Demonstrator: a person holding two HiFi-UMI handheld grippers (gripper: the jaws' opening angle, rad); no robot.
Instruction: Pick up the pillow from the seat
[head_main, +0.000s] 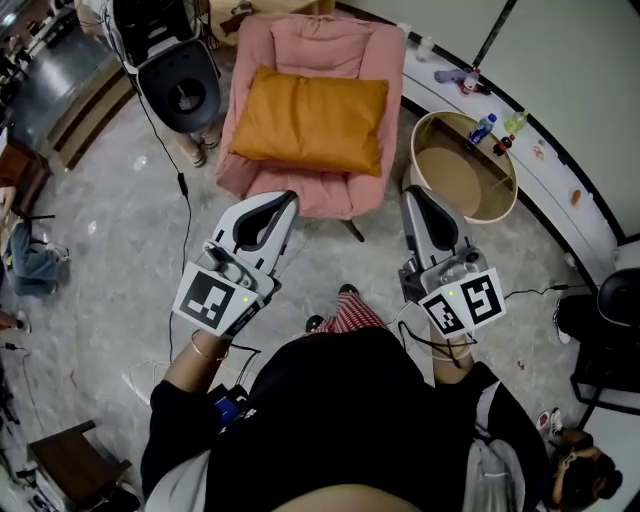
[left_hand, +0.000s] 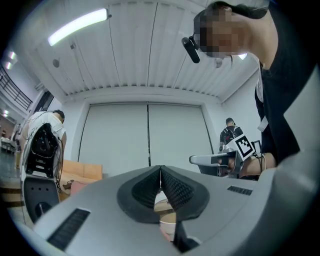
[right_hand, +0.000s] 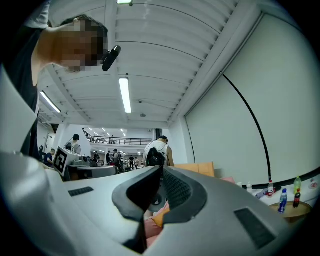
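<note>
The orange pillow (head_main: 310, 120) lies on the seat of the pink armchair (head_main: 350, 45), covering most of it, with nothing touching it. Your left gripper (head_main: 283, 200) hovers just short of the armchair's front edge, jaws pressed together and empty. Your right gripper (head_main: 410, 192) hangs off the armchair's front right corner, jaws likewise closed on nothing. A round wooden tub (head_main: 440, 175) stands just beside the armchair's right side, with bottles (head_main: 483, 128) at its far rim.
</note>
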